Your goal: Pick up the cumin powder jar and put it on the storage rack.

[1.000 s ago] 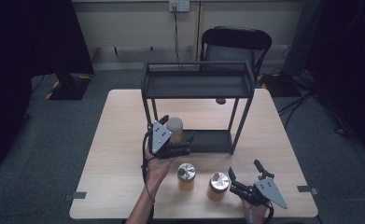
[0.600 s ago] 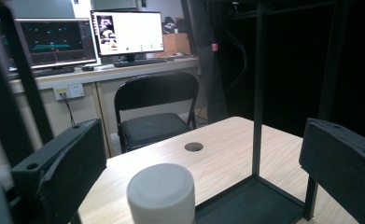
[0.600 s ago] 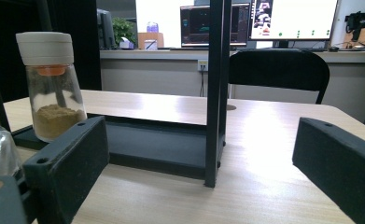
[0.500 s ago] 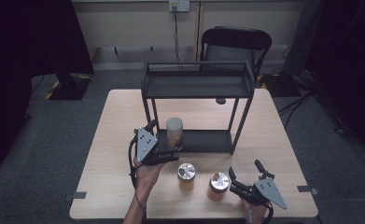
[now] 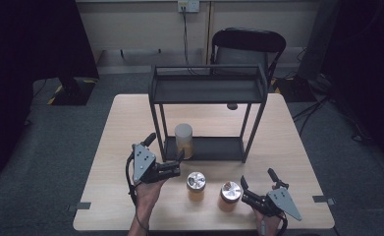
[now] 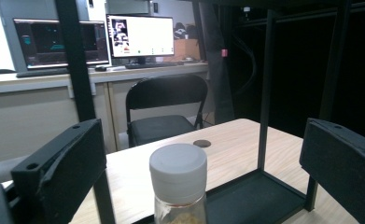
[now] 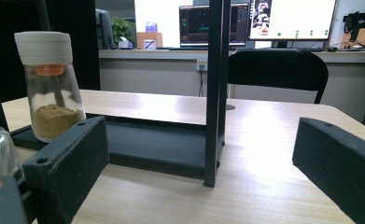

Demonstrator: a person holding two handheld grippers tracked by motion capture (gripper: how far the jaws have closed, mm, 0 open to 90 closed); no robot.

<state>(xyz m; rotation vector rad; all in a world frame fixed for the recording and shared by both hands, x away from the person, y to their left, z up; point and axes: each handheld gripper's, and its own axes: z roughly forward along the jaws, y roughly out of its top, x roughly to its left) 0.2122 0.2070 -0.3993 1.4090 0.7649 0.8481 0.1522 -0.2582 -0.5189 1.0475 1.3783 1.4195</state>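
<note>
Left gripper [image 5: 172, 164] has pulled back from the white-capped jar [image 5: 183, 139], jaws wide apart, holding nothing. I think that jar is placed: it stands on the rack's [image 5: 206, 148] bottom shelf (brown powder inside). Two silver-lidded jars [image 5: 196, 183] wait near my open, empty right gripper [image 5: 248, 192].

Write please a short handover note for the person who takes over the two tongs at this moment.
Left tongs: open, empty, just in front of the white-capped spice jar.
Right tongs: open, empty, low on the table beside the right silver-lidded jar.
Things: the white-capped jar stands upright on the bottom tray of the black rack, at its left end. Two silver-lidded jars stand on the table in front of the rack; the other is the left silver-lidded jar.
Done: one jar is on the rack.
Left: probably the two jars on the table.
</note>
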